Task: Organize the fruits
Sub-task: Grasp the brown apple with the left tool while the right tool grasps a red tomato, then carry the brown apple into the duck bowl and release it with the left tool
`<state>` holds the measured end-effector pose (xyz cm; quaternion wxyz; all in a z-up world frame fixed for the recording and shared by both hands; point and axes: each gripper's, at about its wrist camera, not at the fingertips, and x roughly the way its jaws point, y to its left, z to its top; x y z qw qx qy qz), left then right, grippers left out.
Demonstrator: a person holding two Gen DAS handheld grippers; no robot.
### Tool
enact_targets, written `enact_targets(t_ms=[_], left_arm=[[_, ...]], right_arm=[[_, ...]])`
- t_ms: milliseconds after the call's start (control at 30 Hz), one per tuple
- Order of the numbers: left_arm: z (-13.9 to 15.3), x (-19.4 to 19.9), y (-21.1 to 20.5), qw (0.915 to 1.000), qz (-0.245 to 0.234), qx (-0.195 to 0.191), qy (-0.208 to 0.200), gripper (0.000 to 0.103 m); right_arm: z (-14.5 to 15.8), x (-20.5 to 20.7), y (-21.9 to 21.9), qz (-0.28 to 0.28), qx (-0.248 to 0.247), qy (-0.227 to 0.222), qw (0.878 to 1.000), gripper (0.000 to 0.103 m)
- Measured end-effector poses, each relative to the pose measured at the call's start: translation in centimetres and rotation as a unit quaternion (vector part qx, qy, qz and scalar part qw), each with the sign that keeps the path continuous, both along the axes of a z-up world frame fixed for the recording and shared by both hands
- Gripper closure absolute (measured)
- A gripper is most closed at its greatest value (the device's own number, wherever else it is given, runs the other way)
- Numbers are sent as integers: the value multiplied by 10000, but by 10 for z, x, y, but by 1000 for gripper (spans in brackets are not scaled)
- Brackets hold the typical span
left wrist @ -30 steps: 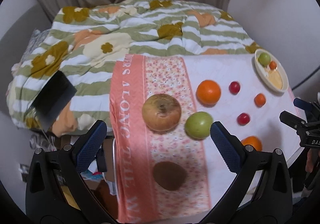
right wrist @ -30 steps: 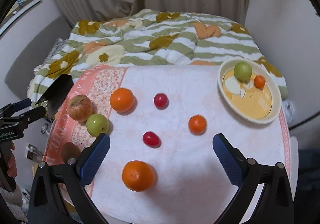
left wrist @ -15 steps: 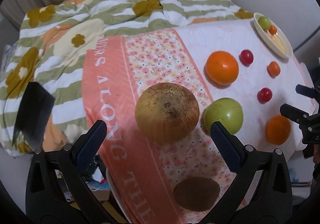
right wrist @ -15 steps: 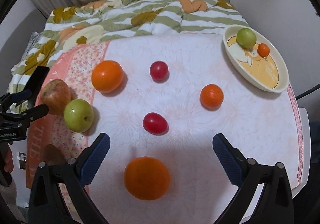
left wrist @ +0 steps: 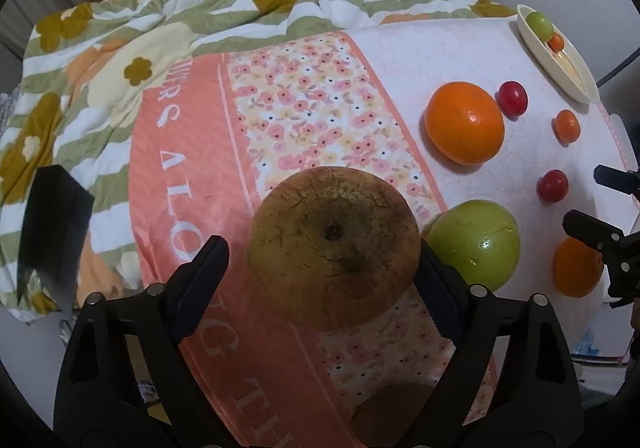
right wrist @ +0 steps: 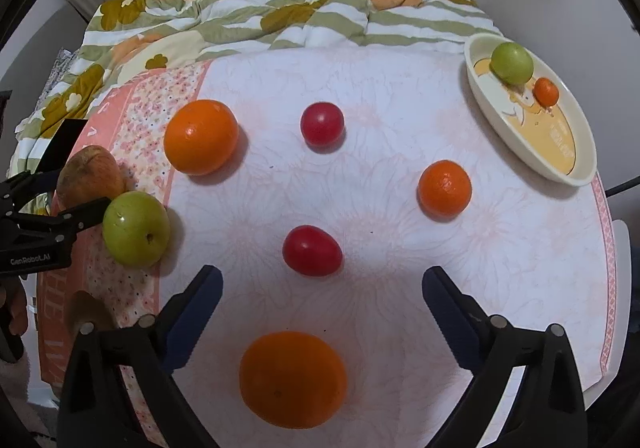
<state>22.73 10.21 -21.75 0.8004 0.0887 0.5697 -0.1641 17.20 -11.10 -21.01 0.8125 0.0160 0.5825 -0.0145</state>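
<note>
In dish point(right wrist: 576, 172): green apple point(right wrist: 512, 62), small orange point(right wrist: 546, 91). Left tongs point(left wrist: 324, 272) spread around brown fruit point(left wrist: 334, 248); right tongs point(right wrist: 322, 296) spread.

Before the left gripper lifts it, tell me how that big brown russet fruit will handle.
The brown fruit is round, so it will probably roll if nudged, likely into the green apple close beside it. It nearly fills the open left gripper, so it is probably heavy. Its cracked matte skin should grip better than a glossy one.

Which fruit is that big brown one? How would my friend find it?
Find the pink flowery stripe on the tablecloth. The brown fruit sits there between the left hand-held gripper fingers, beside a green apple. It is the biggest, with dull cracked skin.
</note>
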Motion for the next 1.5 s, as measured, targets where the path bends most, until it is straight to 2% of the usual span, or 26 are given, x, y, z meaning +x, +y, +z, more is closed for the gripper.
enact_targets(t_ms=[33,67,100,133,233,367,433,633,800,867,933,1267,1500], left_arm=[[-1,0,0,10000,-22,-38,14,9],[-1,-1,-2,9999,-78,-93,31,17],[-1,-3,-4,9999,-104,-67,1,18],[0,-4,-6,9999,-125,-10,-53,18],[0,-6,-6,9999,-119,2,-98,18],[-1,-6,0,9999,-18,-93,-52,18],[0,-8,1,10000,-17,-65,-69,18],[0,-13,6,9999,61,-85,-37,18],[1,-17,11,9998,147,-95,-35,18],[1,-18,13,9998,183,-111,-36,18],[1,-20,16,9997,223,-133,-32,18],[10,-26,24,9987,407,-268,-165,18],[37,-36,22,9975,420,-372,-427,18]], right_arm=[[-1,1,-1,-9,8,18,10000,6],[-2,1,-2,-27,18,34,10000,8],[-3,2,-3,-37,35,49,10000,14],[-5,4,-4,-53,83,93,9999,19],[-9,7,-5,-102,213,185,9996,27],[-14,10,-4,-108,251,236,9993,31],[-15,11,-3,-119,274,246,9993,39],[-23,14,-4,-219,341,293,9988,48],[-22,15,-4,-246,281,225,9990,49],[-22,16,-3,-238,210,184,9993,56],[-21,16,-2,-206,165,138,9996,71],[-10,13,2,-132,258,-32,9996,71],[13,5,3,-89,312,-280,9991,71]])
